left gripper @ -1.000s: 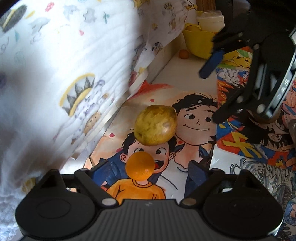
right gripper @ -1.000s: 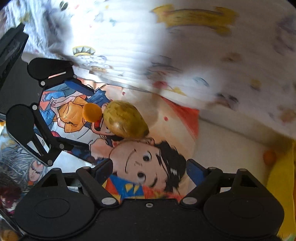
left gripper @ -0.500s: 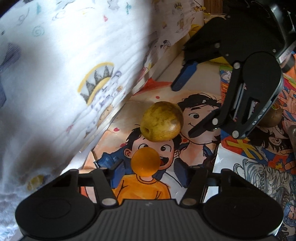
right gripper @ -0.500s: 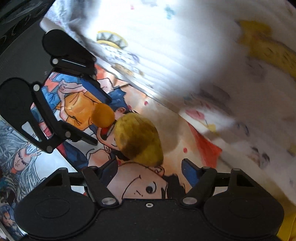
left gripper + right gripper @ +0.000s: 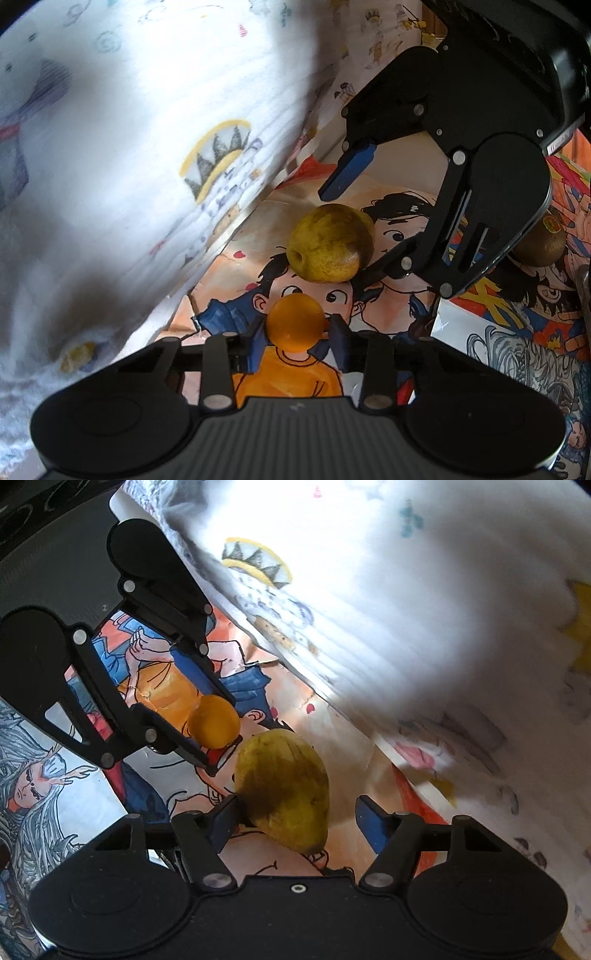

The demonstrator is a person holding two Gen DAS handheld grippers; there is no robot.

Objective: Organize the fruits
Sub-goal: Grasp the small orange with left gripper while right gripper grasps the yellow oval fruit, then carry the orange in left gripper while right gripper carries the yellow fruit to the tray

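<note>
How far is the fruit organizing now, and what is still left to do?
Nothing looks sorted yet. The left gripper is closing on the small orange fruit; the right gripper is closing around the yellow-green fruit, with a gap still on one side. Both fruits and a brown fruit remain on the cartoon mat.

No readable text, labels, numbers

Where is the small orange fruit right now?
In the left wrist view the orange fruit sits low at centre, between the closing left gripper's pads on the cartoon mat, just in front of the yellow-green fruit.
</note>
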